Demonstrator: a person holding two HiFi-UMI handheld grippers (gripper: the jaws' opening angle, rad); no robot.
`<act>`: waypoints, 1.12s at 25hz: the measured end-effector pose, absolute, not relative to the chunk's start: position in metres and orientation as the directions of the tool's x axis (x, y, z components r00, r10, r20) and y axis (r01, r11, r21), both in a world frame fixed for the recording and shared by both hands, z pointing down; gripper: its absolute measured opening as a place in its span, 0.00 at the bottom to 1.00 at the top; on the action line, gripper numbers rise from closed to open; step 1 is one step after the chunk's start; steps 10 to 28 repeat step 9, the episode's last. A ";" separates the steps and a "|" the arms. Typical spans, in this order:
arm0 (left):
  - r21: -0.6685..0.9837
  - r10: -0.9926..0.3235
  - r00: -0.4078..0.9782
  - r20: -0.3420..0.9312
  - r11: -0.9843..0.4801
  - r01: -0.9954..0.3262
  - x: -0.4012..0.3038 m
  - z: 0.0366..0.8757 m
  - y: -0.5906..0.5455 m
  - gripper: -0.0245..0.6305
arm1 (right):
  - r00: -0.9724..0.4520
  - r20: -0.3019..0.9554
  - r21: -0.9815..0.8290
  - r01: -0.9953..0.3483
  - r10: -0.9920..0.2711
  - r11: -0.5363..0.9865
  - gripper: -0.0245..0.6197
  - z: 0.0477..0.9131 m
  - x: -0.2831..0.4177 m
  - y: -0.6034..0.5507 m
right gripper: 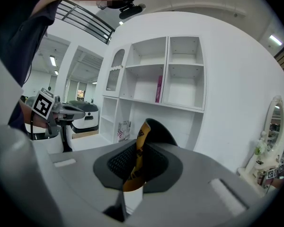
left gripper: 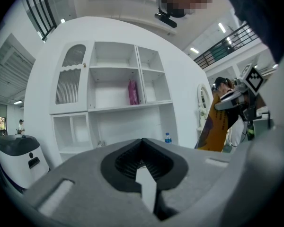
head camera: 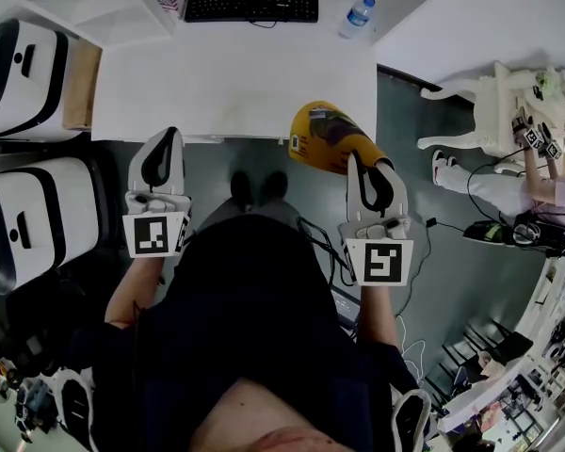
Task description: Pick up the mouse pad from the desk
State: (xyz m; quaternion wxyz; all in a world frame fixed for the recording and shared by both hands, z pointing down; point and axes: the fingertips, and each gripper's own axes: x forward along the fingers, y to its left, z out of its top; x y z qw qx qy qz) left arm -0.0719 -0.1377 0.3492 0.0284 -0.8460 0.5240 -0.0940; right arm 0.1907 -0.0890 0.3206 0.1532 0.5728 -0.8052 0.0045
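The mouse pad (head camera: 328, 137), yellow-orange with a dark back, hangs curled in the air just off the front right corner of the white desk (head camera: 226, 83). My right gripper (head camera: 361, 161) is shut on its near edge. In the right gripper view the pad (right gripper: 144, 129) stands up from between the closed jaws of that gripper (right gripper: 143, 148). My left gripper (head camera: 167, 141) hovers at the desk's front left edge, shut with nothing in it (left gripper: 142, 143). The left gripper view also catches the pad (left gripper: 213, 126) at its right side.
A black keyboard (head camera: 251, 4) and a water bottle (head camera: 357, 17) sit at the desk's far edge. White-and-black machines (head camera: 24, 73) stand at the left. At the right are an ornate white table (head camera: 490, 111) and another person (head camera: 537, 191). White shelving (left gripper: 113, 89) rises behind the desk.
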 end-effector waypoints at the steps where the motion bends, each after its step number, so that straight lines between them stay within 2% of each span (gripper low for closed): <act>1: -0.146 -0.892 0.433 0.130 -0.449 -0.882 -0.072 0.350 -0.137 0.04 | -0.298 0.250 0.162 -0.925 -0.921 0.343 0.07 0.320 0.190 -0.089; 28: -0.131 -0.896 0.427 0.121 -0.440 -0.888 -0.072 0.348 -0.139 0.04 | -0.305 0.239 0.165 -0.923 -0.922 0.348 0.07 0.318 0.187 -0.093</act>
